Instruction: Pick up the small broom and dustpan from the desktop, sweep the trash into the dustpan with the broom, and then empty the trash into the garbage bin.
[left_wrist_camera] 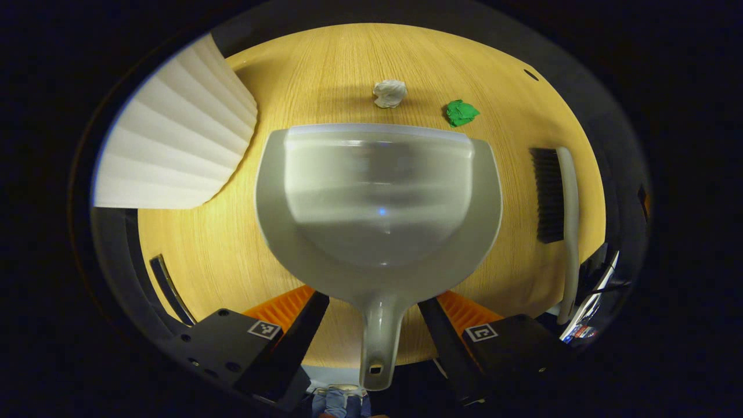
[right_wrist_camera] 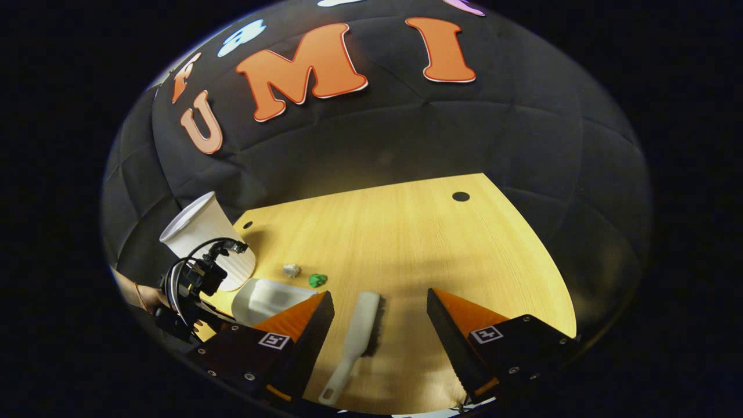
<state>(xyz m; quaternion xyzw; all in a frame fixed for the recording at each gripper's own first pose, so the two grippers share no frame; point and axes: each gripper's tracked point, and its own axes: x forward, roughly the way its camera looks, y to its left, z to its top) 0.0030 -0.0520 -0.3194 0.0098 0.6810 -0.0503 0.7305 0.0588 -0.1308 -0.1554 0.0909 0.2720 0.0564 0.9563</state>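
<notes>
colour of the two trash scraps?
One white, one green; clearest in the left gripper view.

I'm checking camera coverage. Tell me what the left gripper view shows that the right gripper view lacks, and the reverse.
Left gripper view alone: the grey plastic dustpan's handle lying between the left gripper fingers, jaws open.

Right gripper view alone: the black padded booth wall, the other gripper with the hand holding it, and the open right gripper.

Both: wooden desktop, white ribbed bin, white paper ball, green scrap, white-handled black-bristled broom.
</notes>
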